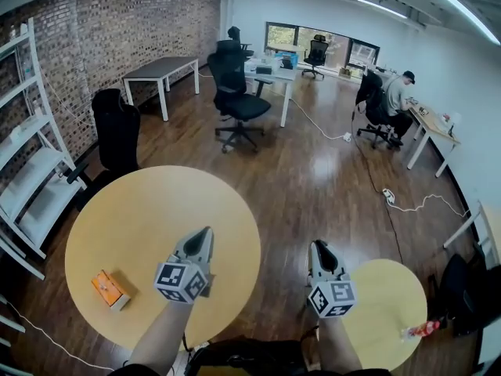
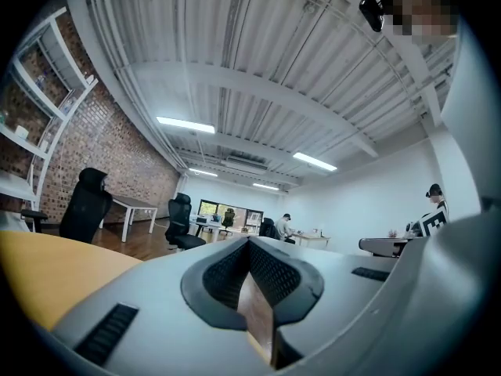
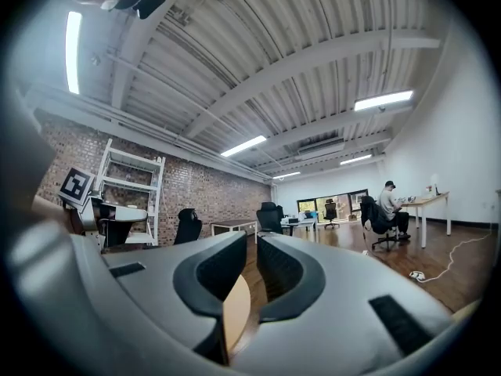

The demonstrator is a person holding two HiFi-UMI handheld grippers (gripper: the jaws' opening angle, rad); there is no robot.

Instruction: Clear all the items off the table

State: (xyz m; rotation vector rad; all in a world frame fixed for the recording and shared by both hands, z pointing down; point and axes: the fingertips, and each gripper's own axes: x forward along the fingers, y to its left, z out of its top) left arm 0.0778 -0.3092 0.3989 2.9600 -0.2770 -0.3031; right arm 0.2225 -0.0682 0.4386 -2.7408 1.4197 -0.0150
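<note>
Left of the left gripper (image 1: 205,233) – one orange box (image 1: 109,289) on the big round table (image 1: 141,210); jaws pressed together, empty. Jaws of the right gripper (image 1: 319,245) a crack apart, empty – one bottle (image 1: 421,330) to its right, on the small round table (image 1: 391,288).

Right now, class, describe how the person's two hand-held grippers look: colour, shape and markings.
Both the left gripper and right gripper have pale grey, smooth shells tapering to a beak-like tip. Each carries a white cube printed with black square markers. Their inner pads are dark and textured. No cables show; the forearms are unsleeved.
</note>
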